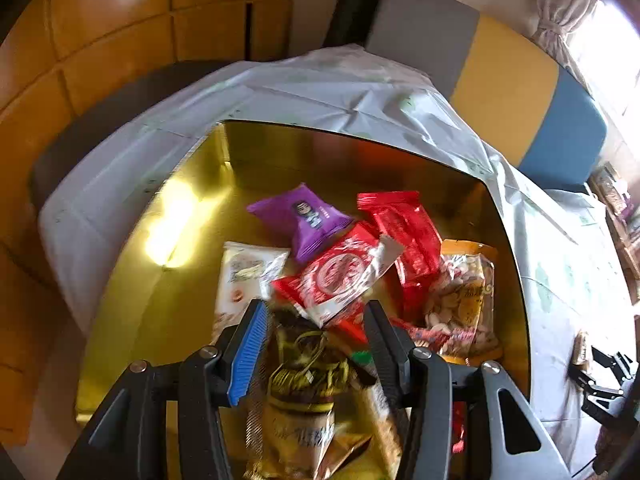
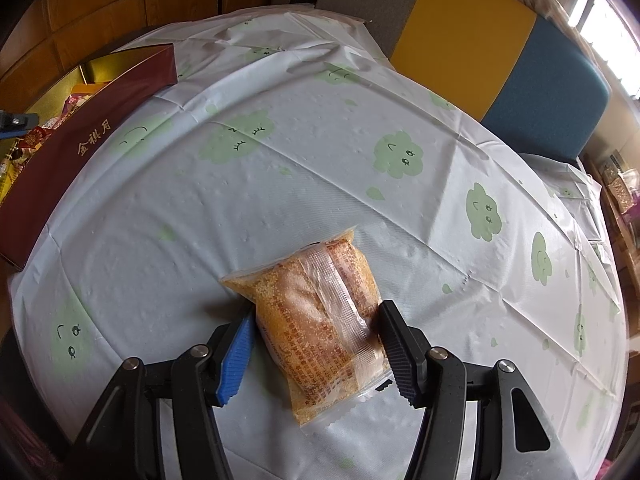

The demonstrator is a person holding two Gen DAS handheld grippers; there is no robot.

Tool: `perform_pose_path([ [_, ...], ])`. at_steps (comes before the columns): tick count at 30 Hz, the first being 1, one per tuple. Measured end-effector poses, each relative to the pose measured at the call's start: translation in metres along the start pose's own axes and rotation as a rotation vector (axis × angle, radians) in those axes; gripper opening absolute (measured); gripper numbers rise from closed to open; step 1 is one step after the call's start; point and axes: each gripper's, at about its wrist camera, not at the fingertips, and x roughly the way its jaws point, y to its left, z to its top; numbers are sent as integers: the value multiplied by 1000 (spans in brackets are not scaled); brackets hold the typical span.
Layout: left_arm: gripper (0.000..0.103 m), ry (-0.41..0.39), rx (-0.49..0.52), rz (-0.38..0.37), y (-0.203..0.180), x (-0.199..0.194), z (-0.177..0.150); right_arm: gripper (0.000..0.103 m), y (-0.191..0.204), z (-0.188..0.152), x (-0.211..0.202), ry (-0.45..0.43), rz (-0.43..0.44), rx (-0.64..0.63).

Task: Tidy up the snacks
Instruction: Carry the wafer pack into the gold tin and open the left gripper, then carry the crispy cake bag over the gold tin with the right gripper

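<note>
In the left wrist view, my left gripper [image 1: 316, 312] hangs open over a gold-lined box [image 1: 132, 320] that holds several snack packets: a purple one [image 1: 308, 220], a red-and-white one [image 1: 340, 276], a red one [image 1: 408, 232], a nut bag [image 1: 464, 300] and a brown-gold packet [image 1: 304, 384] that lies between the fingers, blurred. In the right wrist view, my right gripper [image 2: 316, 324] is open around an orange crumb-coated snack packet [image 2: 320, 328] that lies on the tablecloth [image 2: 280, 184]; the fingers stand on either side of it.
The box's dark red outer wall [image 2: 80, 140] stands at the left of the right wrist view. A bench with grey, yellow and blue cushions [image 2: 500, 48] runs behind the table. The right gripper [image 1: 604, 388] shows at the right edge of the left wrist view.
</note>
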Motion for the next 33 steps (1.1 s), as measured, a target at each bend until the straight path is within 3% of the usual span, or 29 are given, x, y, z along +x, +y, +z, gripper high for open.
perform_pose_path([
  [12,51,-99,-38,48,4,-46,-24,60,1,0,-1,-5,-11,-4],
  [33,51,-127,-61,64,21,-61,-43,60,1,-2,-2,-7,-10,7],
])
